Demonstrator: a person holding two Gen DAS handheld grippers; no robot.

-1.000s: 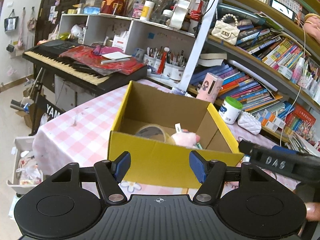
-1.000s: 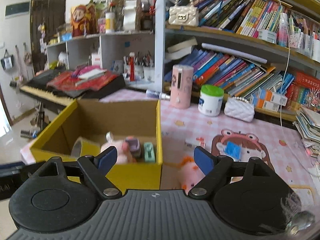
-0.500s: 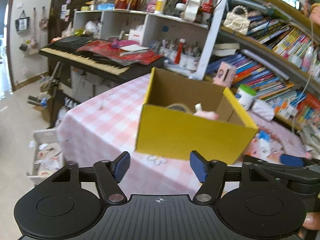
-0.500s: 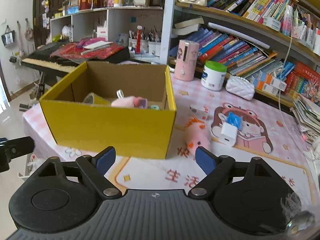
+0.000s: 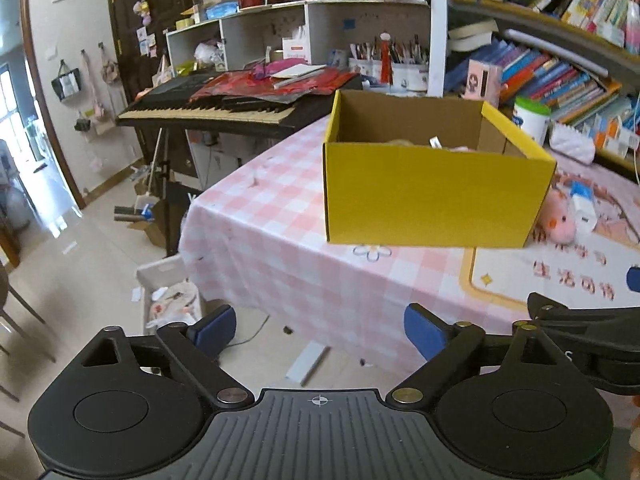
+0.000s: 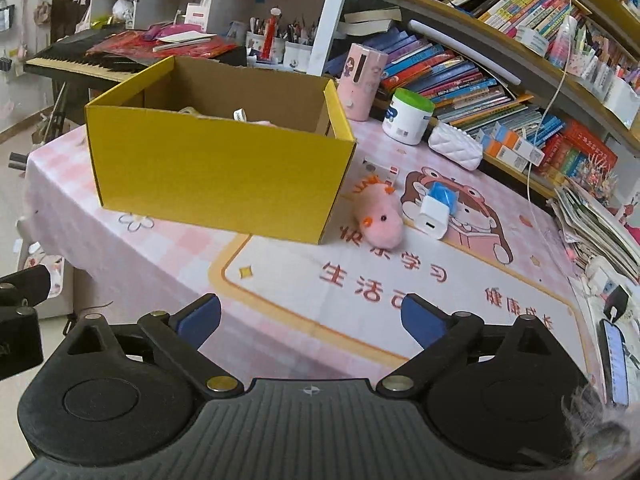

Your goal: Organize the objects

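One yellow cardboard box (image 6: pixel 218 168) stands on the desk (image 6: pixel 168 252), which wears a pink checked cloth, near its corner by one black keyboard (image 5: pixel 208 110). Over the box rim only a little shows: a pale pink lump with a white tag, probably a soft toy, though the wall hides too much to count what lies inside. Just beside the box's right wall lies one pink plush toy (image 6: pixel 380 218) on a printed mat (image 6: pixel 400 280), and touching or almost touching it sits one white charger block (image 6: pixel 434 212) with a blue piece behind it. Further back by the bookshelf stand one pink cylinder (image 6: pixel 360 80), one white jar with a green lid (image 6: pixel 408 116) and one white quilted pouch (image 6: pixel 456 146), well apart from the plush toy. The left tongs (image 5: pixel 320 330) hang off the desk's edge over the floor, their two blue pads spread wide with nothing between them; the jaws have just been opening further. The right tongs (image 6: pixel 310 320) hover over the mat short of the plush toy, also spread wide and empty, and they too have just been opening. Each pair of tongs shows at the edge of the other's view. One phone (image 6: pixel 614 364) lies at the desk's right edge.
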